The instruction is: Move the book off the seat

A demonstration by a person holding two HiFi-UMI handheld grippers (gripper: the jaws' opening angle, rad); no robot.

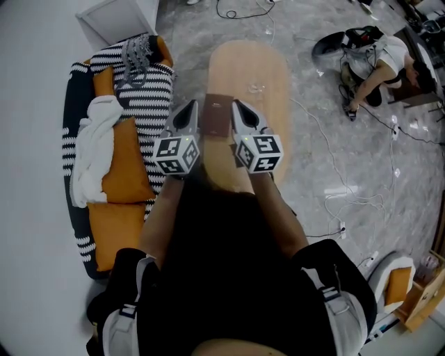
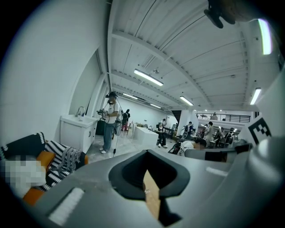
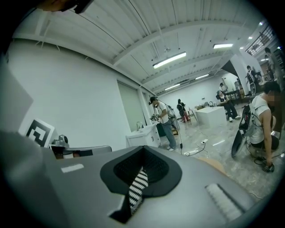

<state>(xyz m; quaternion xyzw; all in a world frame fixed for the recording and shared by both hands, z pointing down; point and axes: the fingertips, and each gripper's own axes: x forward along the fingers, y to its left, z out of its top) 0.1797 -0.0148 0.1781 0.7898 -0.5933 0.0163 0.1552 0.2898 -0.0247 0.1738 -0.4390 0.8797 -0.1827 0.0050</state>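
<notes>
A brown book [image 1: 217,117] hangs above the near end of an oval wooden table [image 1: 261,76], squeezed between my two grippers. My left gripper [image 1: 192,106] presses its left side and my right gripper [image 1: 237,105] its right side. Each has its own jaws shut with nothing inside them. In the left gripper view the shut left gripper [image 2: 147,177] shows only a slit of table wood. In the right gripper view the right gripper [image 3: 140,173] shows a slit of striped fabric. The seat, a black-and-white striped sofa [image 1: 149,94] with orange cushions, lies to the left.
A white cloth [image 1: 94,149] and a grey knitted piece [image 1: 135,52] lie on the sofa. A white cabinet [image 1: 115,17] stands behind it. A person [image 1: 375,62] crouches at the far right, and cables [image 1: 348,191] trail over the marble floor.
</notes>
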